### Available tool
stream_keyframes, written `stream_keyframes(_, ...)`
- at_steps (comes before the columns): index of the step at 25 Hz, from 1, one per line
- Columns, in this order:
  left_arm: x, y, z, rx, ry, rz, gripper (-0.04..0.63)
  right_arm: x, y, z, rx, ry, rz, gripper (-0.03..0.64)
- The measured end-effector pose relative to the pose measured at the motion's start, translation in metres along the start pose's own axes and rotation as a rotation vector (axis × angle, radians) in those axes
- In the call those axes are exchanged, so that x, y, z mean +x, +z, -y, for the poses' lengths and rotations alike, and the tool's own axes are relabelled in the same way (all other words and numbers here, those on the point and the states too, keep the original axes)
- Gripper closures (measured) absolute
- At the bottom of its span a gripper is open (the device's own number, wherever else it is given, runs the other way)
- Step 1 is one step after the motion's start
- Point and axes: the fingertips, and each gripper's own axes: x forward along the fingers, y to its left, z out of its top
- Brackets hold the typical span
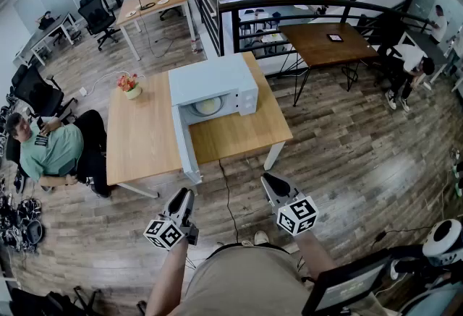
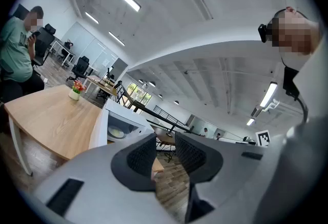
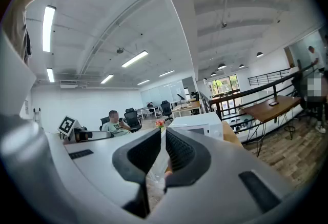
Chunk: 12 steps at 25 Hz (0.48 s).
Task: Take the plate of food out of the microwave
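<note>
A white microwave (image 1: 217, 79) stands on a light wooden table (image 1: 145, 137), its door (image 1: 184, 144) swung wide toward the table's front edge. Inside lies a pale plate of food (image 1: 207, 106); the same plate (image 2: 117, 133) shows in the left gripper view. Both grippers hang over the floor in front of the table, well short of the microwave. My left gripper (image 1: 182, 196) is open with nothing between its pads, pointing at the open door. My right gripper (image 1: 269, 181) is shut and empty, and the microwave (image 3: 197, 123) lies just right of its jaws.
A small pot of flowers (image 1: 130, 84) sits on the table's far left corner. A person in a green shirt (image 1: 51, 152) sits to the table's left. A black cable (image 1: 228, 199) runs across the floor. A dark railing (image 1: 304, 7) and another table (image 1: 325, 43) stand behind.
</note>
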Motion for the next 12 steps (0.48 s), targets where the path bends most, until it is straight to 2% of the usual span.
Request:
stream_keyframes(9, 0.015, 0.001, 0.004, -0.005, -0.002, -0.008, 0.494, 0.006, 0.003, 0.016, 0.014, -0.007, -0.008, 0.578)
stream_keyframes(12, 0.011, 0.004, 0.010, 0.000, 0.006, -0.015, 0.494, 0.000, 0.007, 0.016, 0.051, 0.001, 0.012, 0.578)
